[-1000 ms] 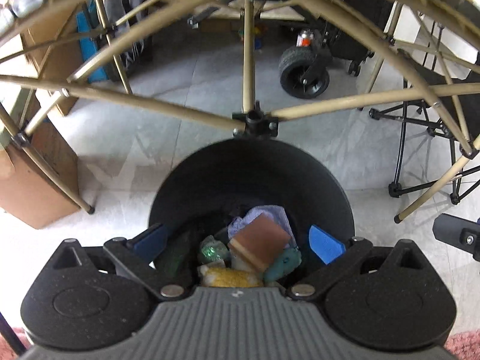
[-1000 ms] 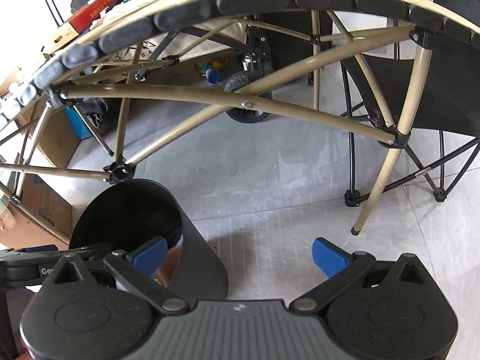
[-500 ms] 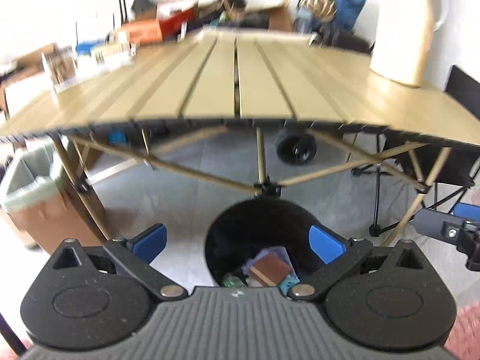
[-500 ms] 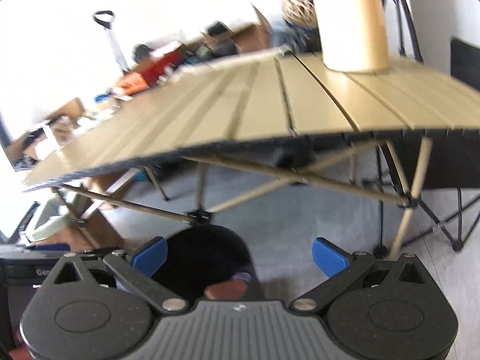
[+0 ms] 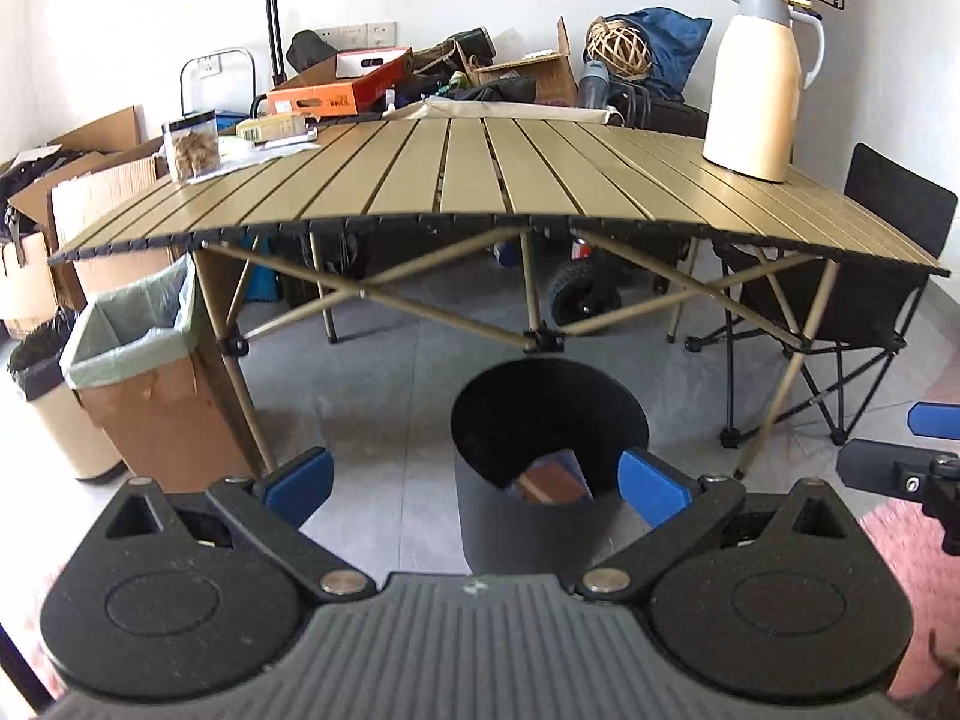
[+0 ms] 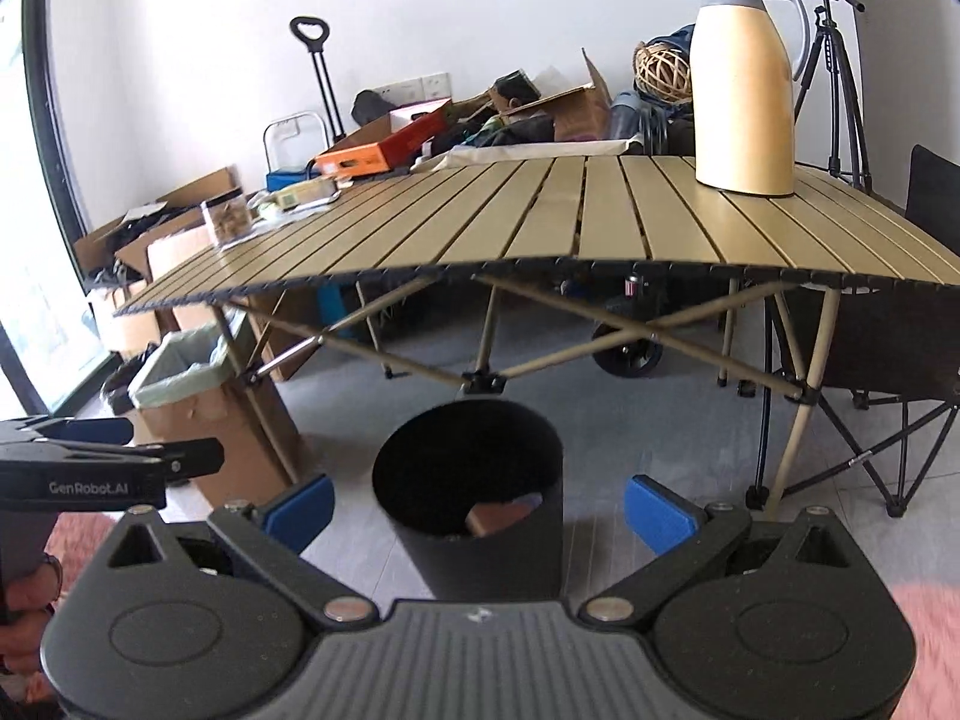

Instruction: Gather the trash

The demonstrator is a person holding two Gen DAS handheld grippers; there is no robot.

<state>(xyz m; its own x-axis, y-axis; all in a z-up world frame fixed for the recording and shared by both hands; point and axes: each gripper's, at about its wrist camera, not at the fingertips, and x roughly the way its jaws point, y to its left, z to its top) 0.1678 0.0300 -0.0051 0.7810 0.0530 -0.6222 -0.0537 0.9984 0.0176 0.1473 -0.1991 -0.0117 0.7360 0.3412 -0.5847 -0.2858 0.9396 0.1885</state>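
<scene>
Nearby, lined cardboard box [image 5: 150,384] beside table [image 5: 480,180], bin [image 5: 540,516] ahead.

The left claw [image 5: 474,480] is hanging with its blue-padded fingers [image 5: 300,477] spread wide and nothing between them. The right claw [image 6: 477,507] is hanging just as wide and empty. A hand [image 6: 27,594] is gripping the left handle.
</scene>
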